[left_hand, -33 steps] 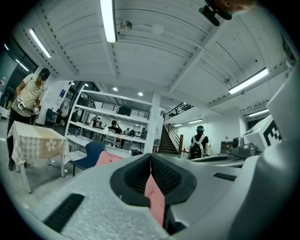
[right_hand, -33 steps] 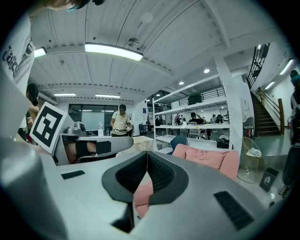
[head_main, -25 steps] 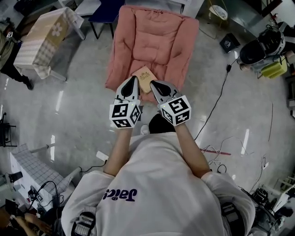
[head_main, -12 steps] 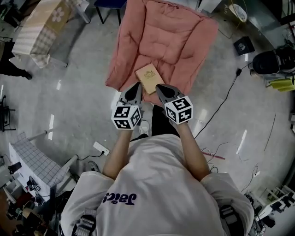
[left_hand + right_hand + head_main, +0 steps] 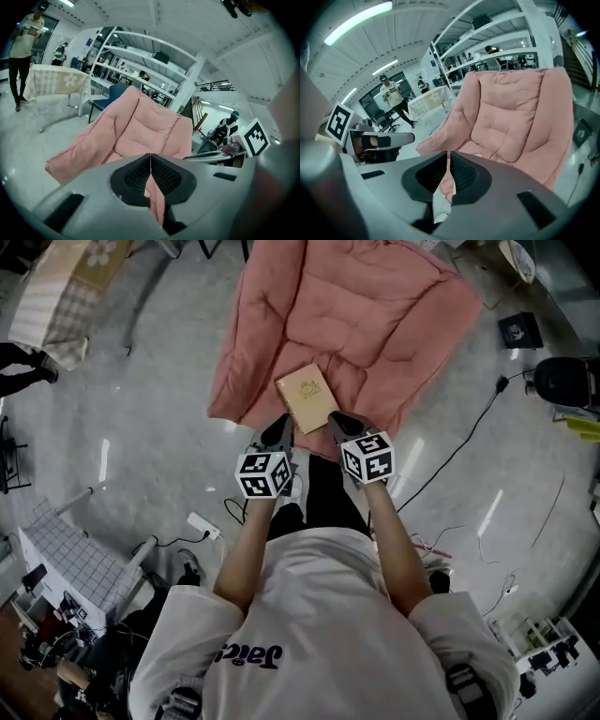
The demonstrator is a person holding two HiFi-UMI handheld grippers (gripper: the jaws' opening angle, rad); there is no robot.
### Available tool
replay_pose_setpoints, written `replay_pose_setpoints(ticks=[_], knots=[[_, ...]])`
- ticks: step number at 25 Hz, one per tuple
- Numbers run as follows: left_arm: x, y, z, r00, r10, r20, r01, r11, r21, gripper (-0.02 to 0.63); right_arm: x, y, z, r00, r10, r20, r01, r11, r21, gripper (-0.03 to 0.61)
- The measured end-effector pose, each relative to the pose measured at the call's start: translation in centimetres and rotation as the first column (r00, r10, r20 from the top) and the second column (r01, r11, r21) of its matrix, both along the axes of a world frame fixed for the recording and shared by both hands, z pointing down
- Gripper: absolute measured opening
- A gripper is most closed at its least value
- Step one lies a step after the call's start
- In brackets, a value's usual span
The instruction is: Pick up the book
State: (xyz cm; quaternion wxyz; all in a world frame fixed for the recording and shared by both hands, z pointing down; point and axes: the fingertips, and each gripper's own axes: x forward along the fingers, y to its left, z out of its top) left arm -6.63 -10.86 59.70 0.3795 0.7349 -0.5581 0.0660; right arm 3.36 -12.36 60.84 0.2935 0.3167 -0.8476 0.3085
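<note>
A tan book (image 5: 307,397) lies flat on the front of the seat of a pink padded chair (image 5: 361,306). My left gripper (image 5: 277,430) hangs just short of the book's near left corner, jaws shut and empty. My right gripper (image 5: 339,421) is level with it at the book's near right corner, also shut on nothing. In the left gripper view the shut pads (image 5: 150,157) point at the pink chair (image 5: 140,124), with the right gripper (image 5: 220,157) alongside. The right gripper view shows its closed jaws (image 5: 448,157) before the chair (image 5: 511,112). Neither gripper view shows the book.
A cloth-covered table (image 5: 56,287) stands at the far left, near a person's legs (image 5: 19,367). A black cable (image 5: 450,456) and a white power strip (image 5: 202,526) lie on the grey floor. White shelving (image 5: 140,51) rises behind the chair. Another person (image 5: 393,101) stands in the background.
Both grippers have dropped lower and shrunk in the head view, their tips now close to the book's near edge. The book has not moved on the seat. Jaws stayed shut.
</note>
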Motion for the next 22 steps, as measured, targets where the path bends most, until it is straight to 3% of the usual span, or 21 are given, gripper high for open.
replay_pose_setpoints(ticks=[10, 16, 22], knots=[[-1.0, -3.4, 10.8, 0.991, -0.099, -0.091, 0.083, 0.983, -0.166, 0.017, 0.0, -6.0, 10.2, 0.994, -0.082, -0.076, 0.075, 0.993, -0.096, 0.018], [-2.1, -4.5, 17.0, 0.989, -0.125, -0.073, 0.104, 0.964, -0.244, 0.017, 0.4, -7.8, 16.8, 0.989, -0.103, -0.102, 0.083, 0.979, -0.187, 0.115], [-1.1, -3.4, 24.1, 0.982, -0.166, -0.091, 0.122, 0.923, -0.364, 0.050, 0.9, -8.2, 23.8, 0.983, -0.140, -0.122, 0.101, 0.954, -0.283, 0.203]])
